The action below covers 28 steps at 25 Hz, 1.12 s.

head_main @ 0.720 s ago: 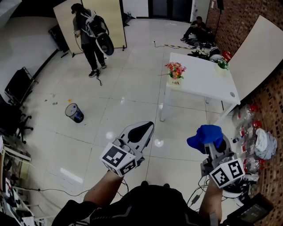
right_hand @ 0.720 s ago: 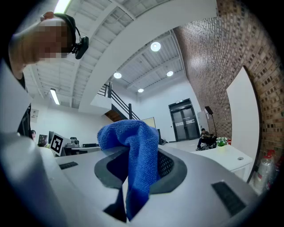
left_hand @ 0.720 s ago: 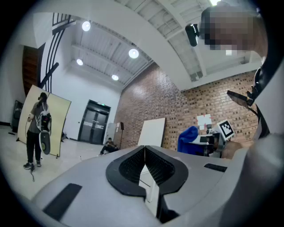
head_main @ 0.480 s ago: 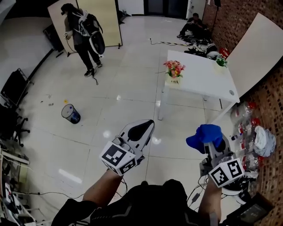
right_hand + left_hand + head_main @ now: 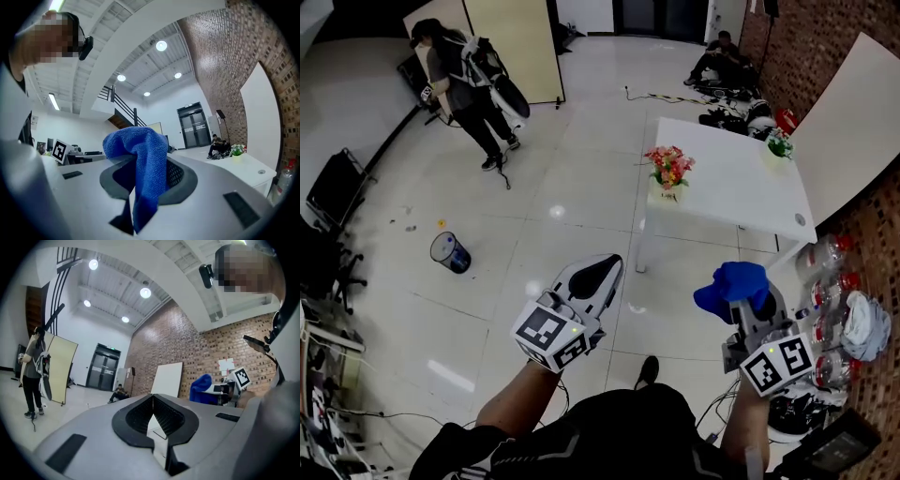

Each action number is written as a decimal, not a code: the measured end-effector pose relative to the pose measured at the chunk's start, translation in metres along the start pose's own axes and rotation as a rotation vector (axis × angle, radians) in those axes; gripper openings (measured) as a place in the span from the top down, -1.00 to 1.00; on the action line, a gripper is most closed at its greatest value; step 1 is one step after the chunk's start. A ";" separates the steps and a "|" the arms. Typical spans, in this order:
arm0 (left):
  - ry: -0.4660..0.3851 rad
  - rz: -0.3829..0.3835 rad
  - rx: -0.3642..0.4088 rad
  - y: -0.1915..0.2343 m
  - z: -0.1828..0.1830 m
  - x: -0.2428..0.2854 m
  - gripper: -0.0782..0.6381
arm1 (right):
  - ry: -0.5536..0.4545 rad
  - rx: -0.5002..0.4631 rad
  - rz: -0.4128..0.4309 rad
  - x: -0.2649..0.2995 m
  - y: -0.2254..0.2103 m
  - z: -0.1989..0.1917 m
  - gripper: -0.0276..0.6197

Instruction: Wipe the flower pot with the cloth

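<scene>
A shoe (image 5: 647,370) steps into view and the desk (image 5: 741,192) edges nearer, the flower pot (image 5: 668,193) on the desk's corner still well off, while the right hand-held gripper (image 5: 746,302) keeps pinching the blue cloth (image 5: 727,285) and the left hand-held gripper (image 5: 605,270) stays pressed together, empty, so no wiping yet.

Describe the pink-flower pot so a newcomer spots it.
The white table stands by the brick wall. The flower pot sits at its corner nearest the open floor. It is pale with pink and orange blooms; the other plant, at the far edge, is small and green.
</scene>
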<state>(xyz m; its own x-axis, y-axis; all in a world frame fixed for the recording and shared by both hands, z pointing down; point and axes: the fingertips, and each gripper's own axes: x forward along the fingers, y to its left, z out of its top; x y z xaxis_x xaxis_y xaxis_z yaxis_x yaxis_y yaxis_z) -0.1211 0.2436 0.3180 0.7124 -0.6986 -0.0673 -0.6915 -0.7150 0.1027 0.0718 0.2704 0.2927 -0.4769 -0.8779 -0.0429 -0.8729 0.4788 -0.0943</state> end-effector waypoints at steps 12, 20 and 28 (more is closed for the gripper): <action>0.040 0.046 0.063 0.042 0.002 0.121 0.76 | -0.015 0.006 0.092 0.082 -0.118 0.016 0.64; 0.061 0.015 0.027 0.083 -0.006 0.182 0.76 | 0.000 0.024 0.104 0.153 -0.150 0.012 0.64; 0.024 -0.099 0.053 0.146 0.000 0.237 0.76 | -0.008 0.010 0.069 0.240 -0.170 0.016 0.64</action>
<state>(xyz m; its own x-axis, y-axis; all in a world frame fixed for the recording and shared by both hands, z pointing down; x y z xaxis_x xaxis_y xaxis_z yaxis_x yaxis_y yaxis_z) -0.0535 -0.0265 0.3170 0.7795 -0.6243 -0.0509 -0.6228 -0.7811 0.0442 0.1072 -0.0219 0.2823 -0.5348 -0.8431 -0.0571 -0.8370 0.5378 -0.1013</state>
